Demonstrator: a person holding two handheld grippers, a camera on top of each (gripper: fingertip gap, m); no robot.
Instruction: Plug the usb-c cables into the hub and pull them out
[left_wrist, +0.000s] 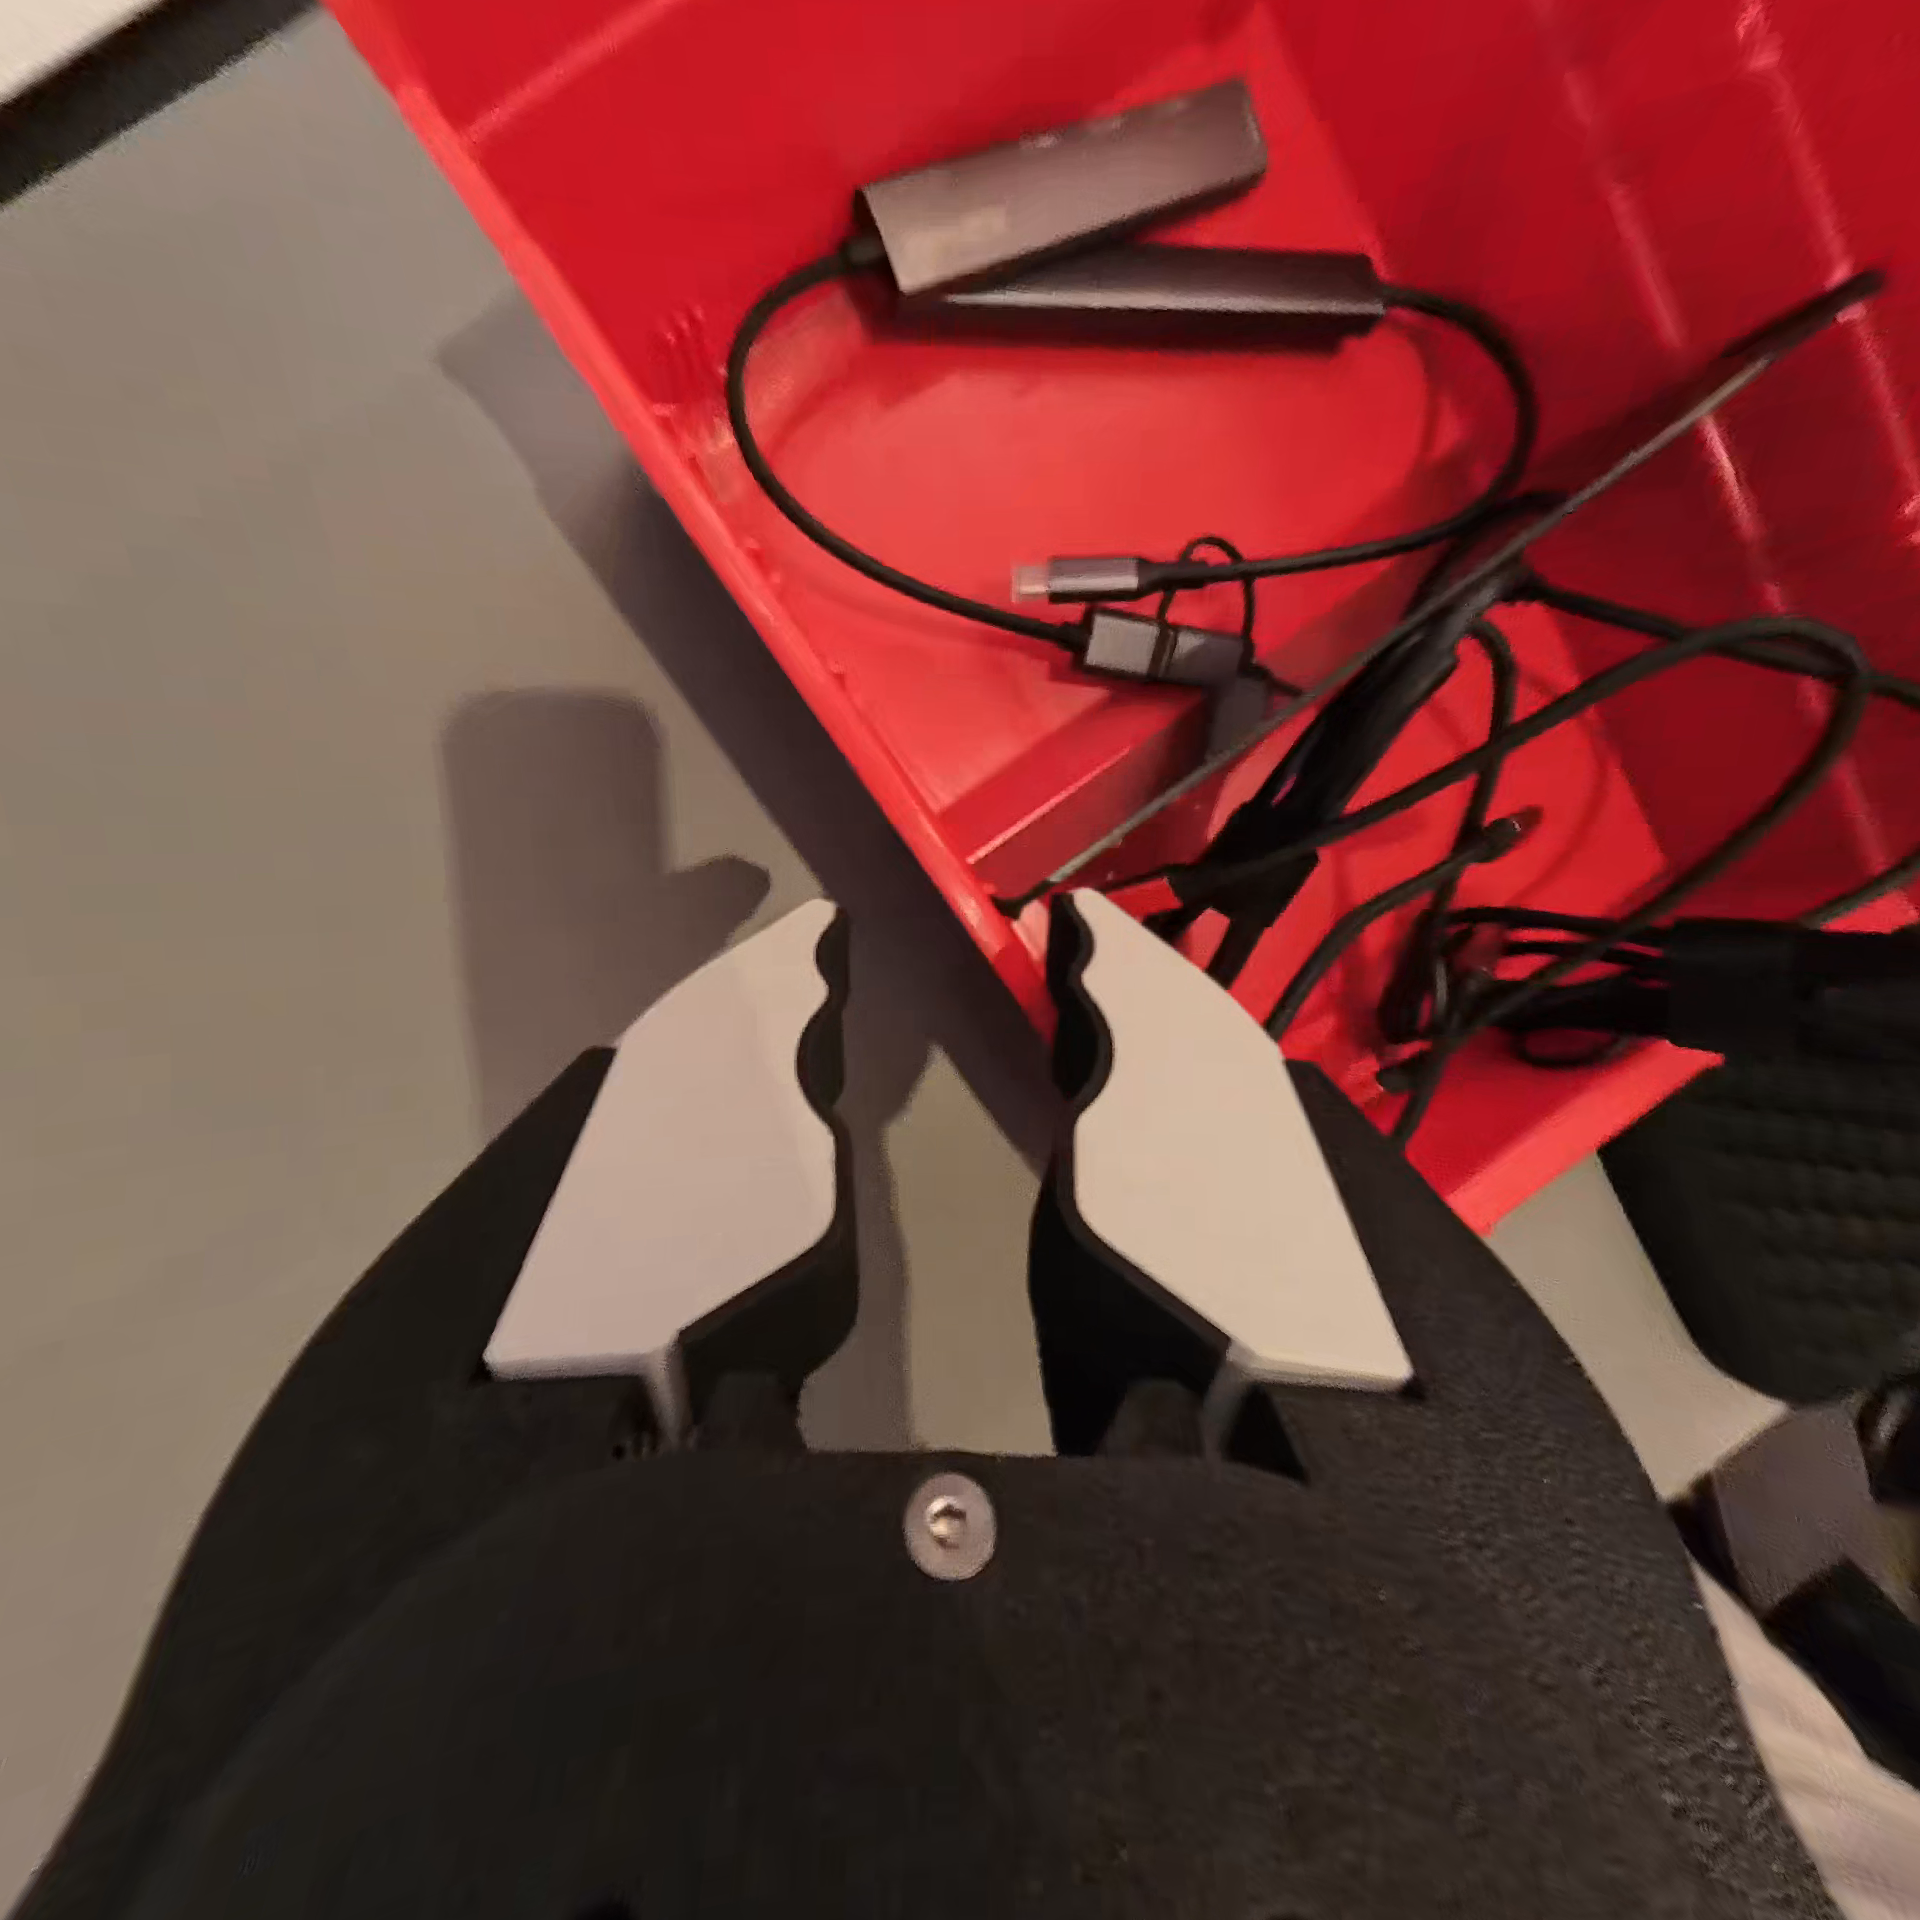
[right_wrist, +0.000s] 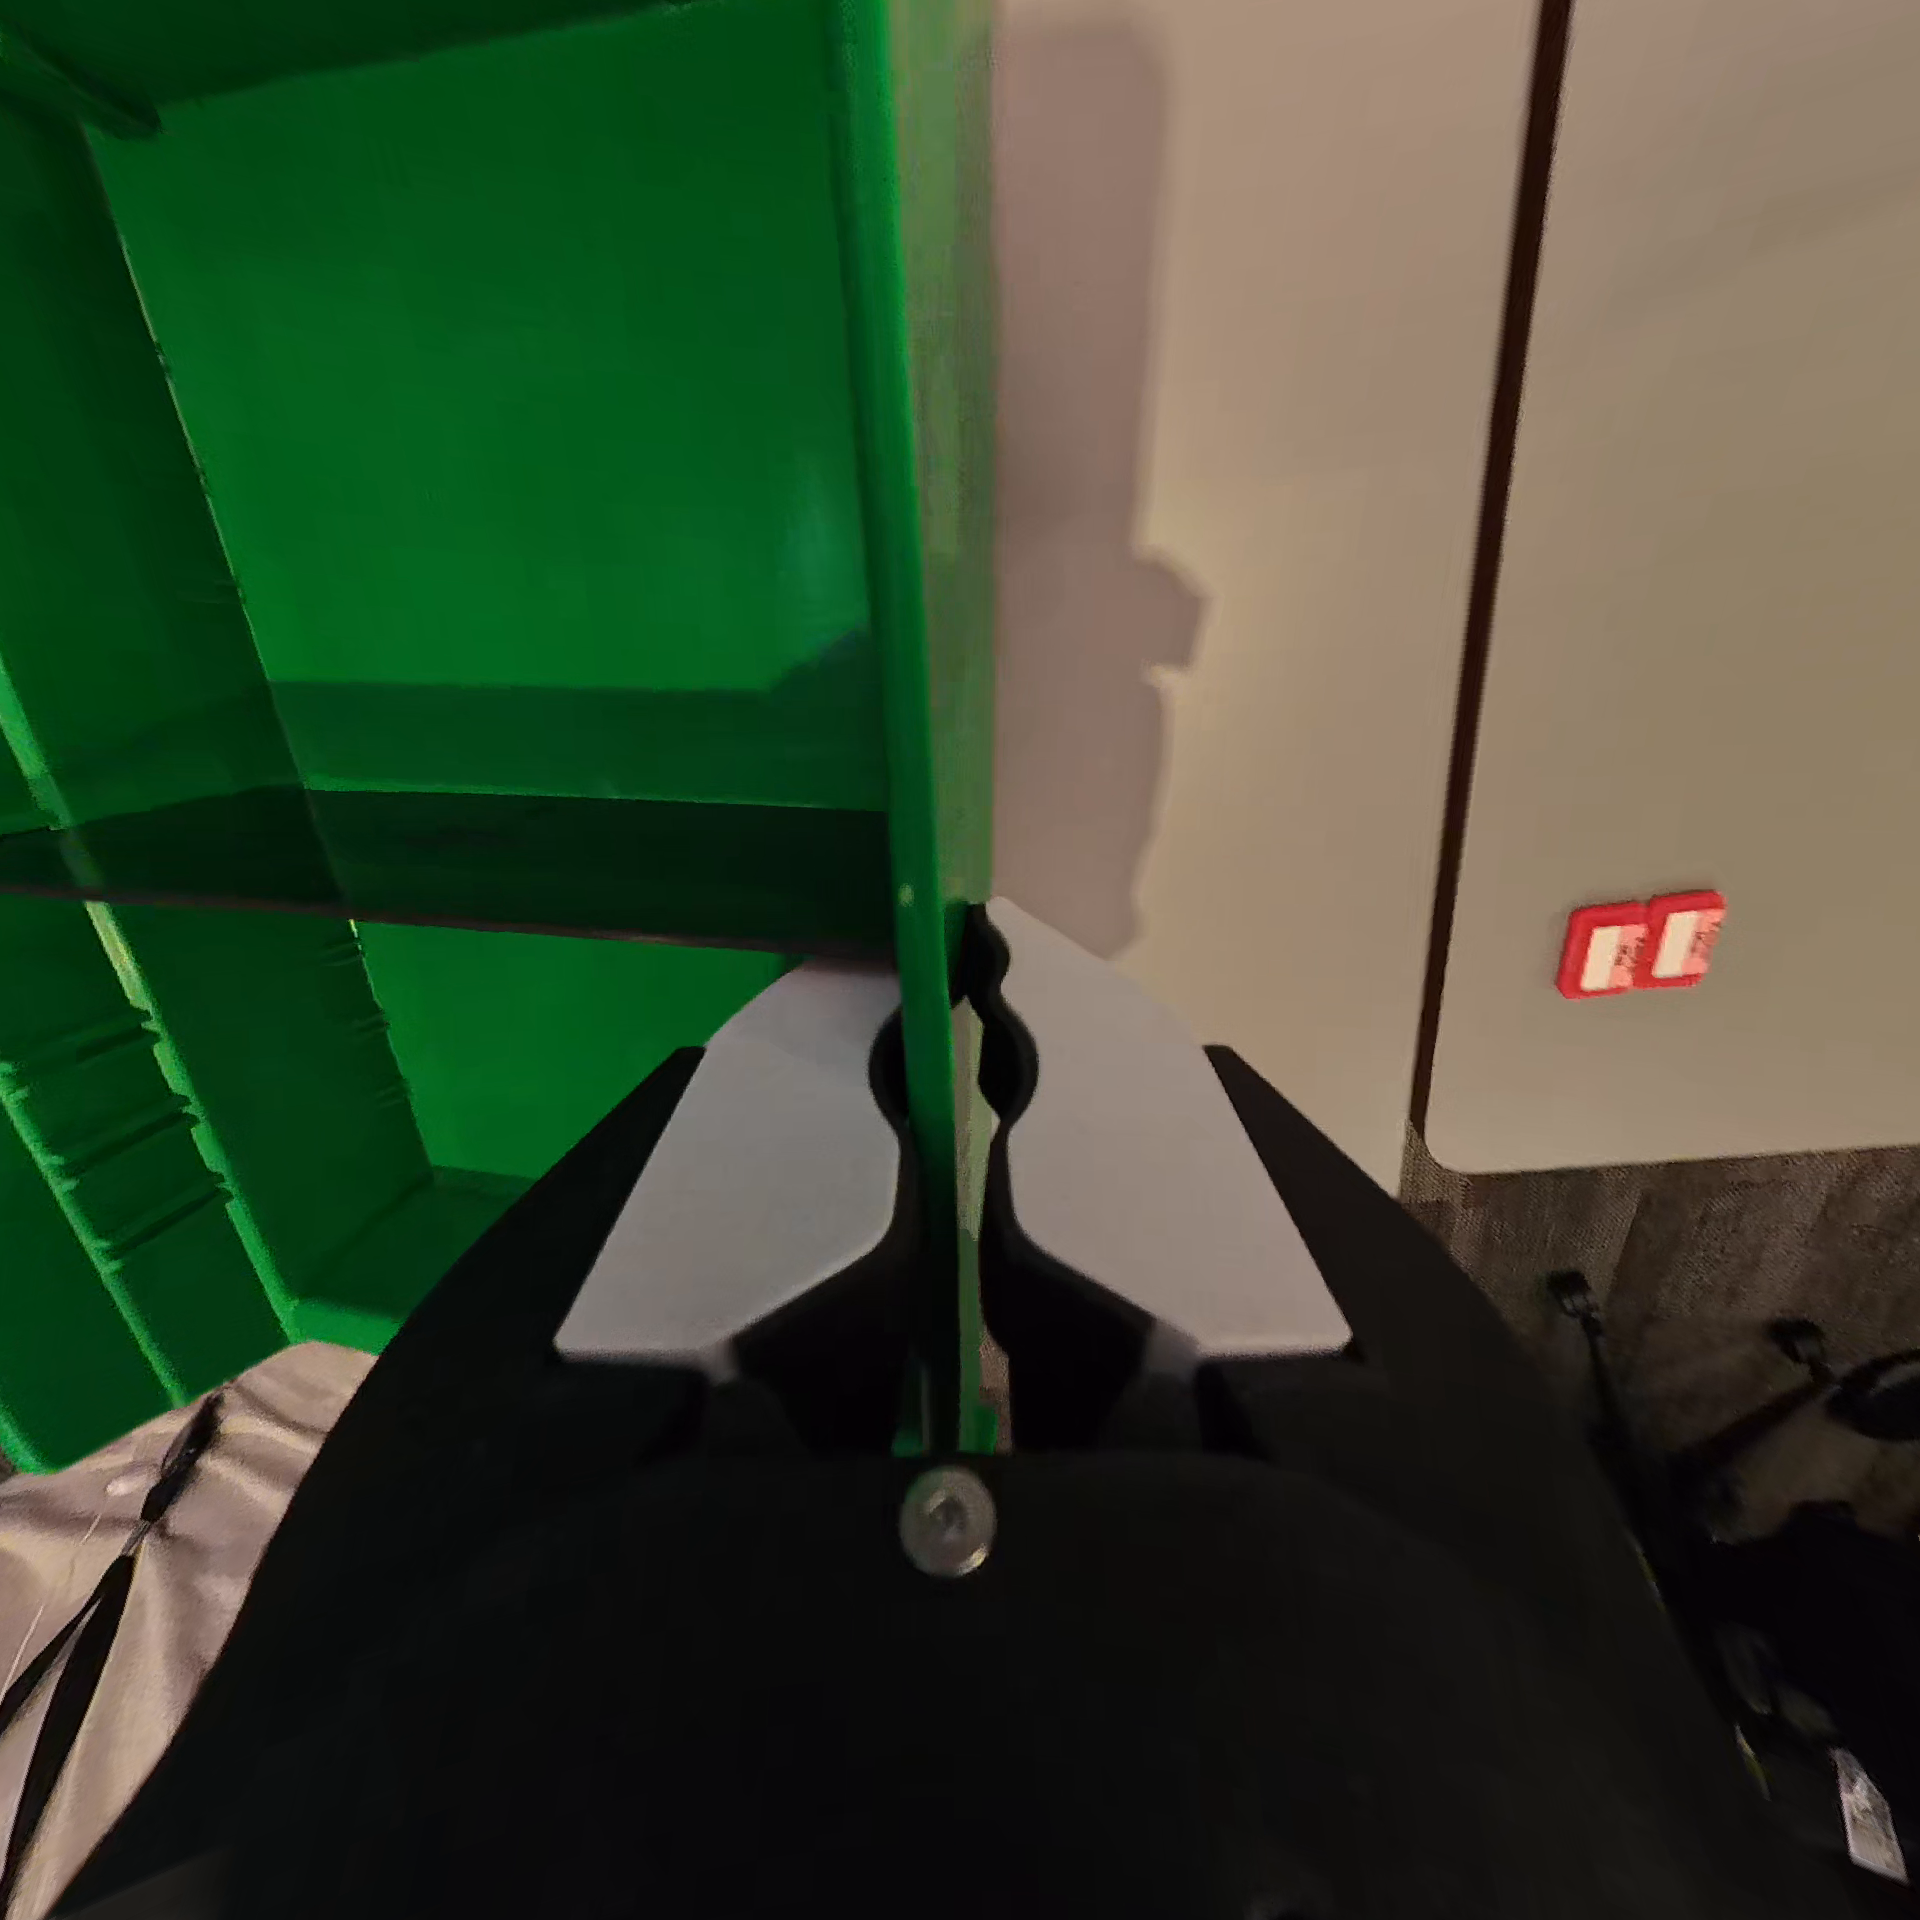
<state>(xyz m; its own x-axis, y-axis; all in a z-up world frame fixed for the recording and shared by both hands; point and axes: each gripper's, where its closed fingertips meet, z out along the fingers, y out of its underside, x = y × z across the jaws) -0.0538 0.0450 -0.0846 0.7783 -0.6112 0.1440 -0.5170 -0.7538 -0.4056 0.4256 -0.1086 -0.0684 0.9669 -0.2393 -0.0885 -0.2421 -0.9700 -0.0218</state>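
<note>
Right gripper (right_wrist: 951, 997) clamped on green bin wall (right_wrist: 925, 623); left gripper (left_wrist: 945, 935) released beside red bin (left_wrist: 1039, 436) of cables (left_wrist: 1475, 727)

We find two slim grey metal hubs (left_wrist: 1060, 223) overlapping at the far end inside the red plastic bin (left_wrist: 582, 94) on the pale tabletop (left_wrist: 260, 520), their grey-tipped cable plugs (left_wrist: 1132, 613) nearer us, black tangled cables (left_wrist: 1558, 748) to the right.

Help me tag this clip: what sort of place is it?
Probably an office: pale tables meeting at a dark seam, grey carpet, a chair's wheeled base.
</note>
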